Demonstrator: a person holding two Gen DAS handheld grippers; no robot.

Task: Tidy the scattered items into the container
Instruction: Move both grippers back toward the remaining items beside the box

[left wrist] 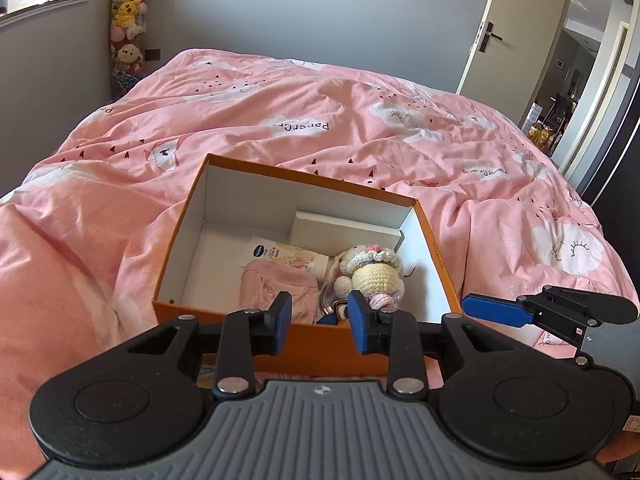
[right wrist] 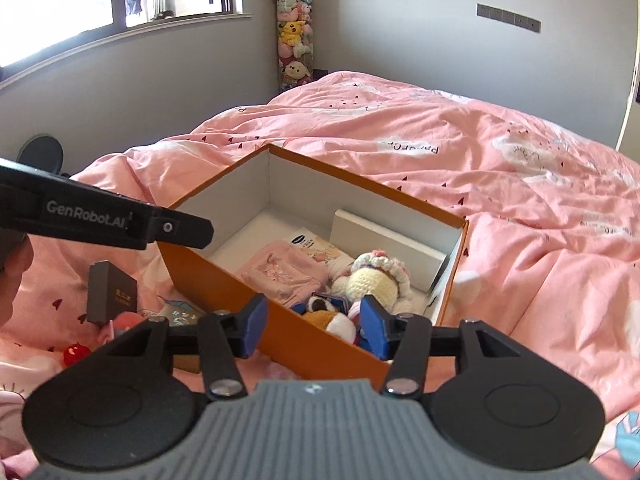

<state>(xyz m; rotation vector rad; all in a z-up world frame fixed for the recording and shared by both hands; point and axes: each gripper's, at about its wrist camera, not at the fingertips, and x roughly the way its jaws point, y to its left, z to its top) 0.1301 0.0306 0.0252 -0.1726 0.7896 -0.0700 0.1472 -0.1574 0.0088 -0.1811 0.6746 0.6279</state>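
Right wrist view | both claws, left (left wrist: 320,322) and right (right wrist: 314,330), spread and empty over box (right wrist: 224,280) on bed (right wrist: 520,208) | dark cube (right wrist: 110,294) lies left outside | advice: approach it squarely, pinch flat sides.

The left gripper (right wrist: 108,220) carries white "GenRobot.AI" lettering along its black side, while the pink duvet (left wrist: 280,100) shows an upside-down "PaperCr…" print on a white cloud patch at the far middle, and the labels on the tube (left wrist: 280,256) and the dark small box (right wrist: 112,292) are too small to read.
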